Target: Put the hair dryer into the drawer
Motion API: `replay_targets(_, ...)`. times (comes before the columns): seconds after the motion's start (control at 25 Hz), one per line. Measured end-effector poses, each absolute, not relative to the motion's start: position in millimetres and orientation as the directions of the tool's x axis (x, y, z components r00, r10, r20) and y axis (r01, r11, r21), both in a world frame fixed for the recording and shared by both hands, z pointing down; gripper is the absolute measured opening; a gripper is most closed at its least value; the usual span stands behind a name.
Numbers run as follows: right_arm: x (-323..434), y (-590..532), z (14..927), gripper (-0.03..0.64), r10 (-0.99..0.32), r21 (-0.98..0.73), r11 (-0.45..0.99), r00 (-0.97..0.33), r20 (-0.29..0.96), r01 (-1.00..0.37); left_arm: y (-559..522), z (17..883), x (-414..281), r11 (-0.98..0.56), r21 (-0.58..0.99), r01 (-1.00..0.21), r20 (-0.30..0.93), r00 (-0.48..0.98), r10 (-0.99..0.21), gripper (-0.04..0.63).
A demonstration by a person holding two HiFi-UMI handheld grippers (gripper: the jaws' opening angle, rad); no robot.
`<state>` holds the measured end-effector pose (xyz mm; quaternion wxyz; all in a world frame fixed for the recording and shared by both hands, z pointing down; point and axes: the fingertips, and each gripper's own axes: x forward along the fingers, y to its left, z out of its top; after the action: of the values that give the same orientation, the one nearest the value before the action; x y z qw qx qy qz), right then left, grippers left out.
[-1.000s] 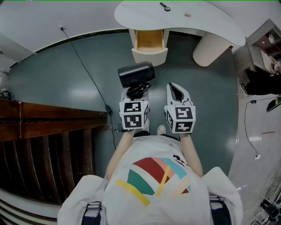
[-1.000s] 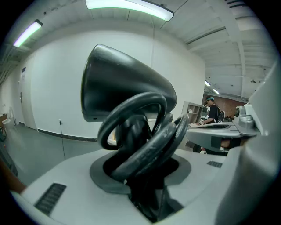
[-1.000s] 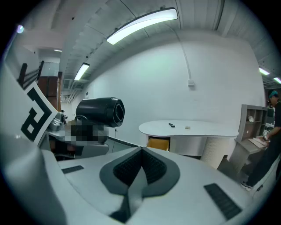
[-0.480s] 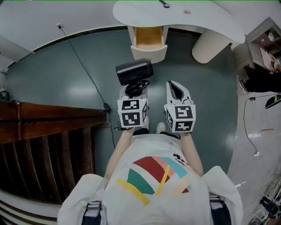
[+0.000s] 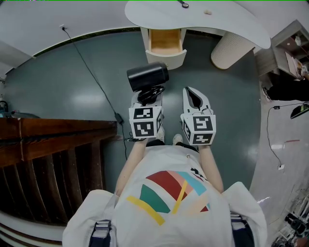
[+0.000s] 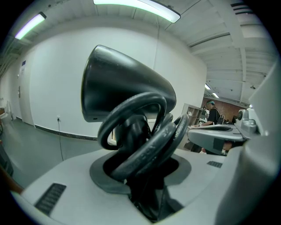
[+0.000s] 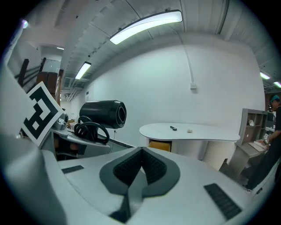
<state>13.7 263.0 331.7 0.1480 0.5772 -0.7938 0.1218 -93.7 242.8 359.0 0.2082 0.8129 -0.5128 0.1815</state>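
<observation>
The black hair dryer point(image 5: 147, 76) is held up in the air by the left gripper point(image 5: 148, 100). Its fat body lies on its side above the gripper's tips. Its cord point(image 6: 145, 132) is wound in loops and sits bunched right by the handle. The left gripper's jaws are part way apart and squeeze the handle and the loops between them. The dryer is in front of the drawer point(image 5: 165, 41), close to it but not in it. The drawer is pulled open and looks like bare wood inside. It hangs under a white table point(image 5: 231, 21) with a round edge. On the table top lie a small dark thing point(image 5: 182, 6) and a small pale thing point(image 5: 206, 16). A thick ribbed leg point(image 5: 231, 51) holds the table up on the right. The right gripper point(image 5: 195, 100) is just beside the left one, and its jaws are pressed together with nothing in them. The floor point(image 5: 77, 96) is grey-green. A thin black wire point(image 5: 91, 72) runs across it from the wall. A dark wooden frame point(image 5: 48, 140) stands on the left. The person wears a white shirt point(image 5: 169, 198) with bright stripes.
</observation>
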Motion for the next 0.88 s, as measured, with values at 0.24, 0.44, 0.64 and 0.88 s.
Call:
replay_targets(0.24,-0.2,251.0,337.4,0.009,-0.885,-0.024,0.273,-0.261,0.386,-0.962,227.5,360.4,-105.0,-0.418,0.160,-0.894,0.501,0.439,-0.746,0.166)
replay_targets(0.44,-9.2,248.9,337.6,0.009,-0.888,-0.013,0.267,-0.251,0.386,-0.964,220.1,363.0,-114.9,-0.424,0.175,-0.889,0.494,0.452,-0.743,0.167)
replay_targets(0.64,-10.0,241.2,338.9,0.009,-0.888,-0.020,0.267,-0.254,0.383,-0.963,210.6,367.6,-120.4,-0.415,0.187,-0.890,0.502,0.450,-0.739,0.167)
replay_targets(0.88,-14.0,216.9,341.8,0.009,-0.887,-0.017,0.290,-0.275,0.370,-0.957,185.3,373.3,-126.4,-0.394,0.186,-0.900,0.501,0.432,-0.750,0.167)
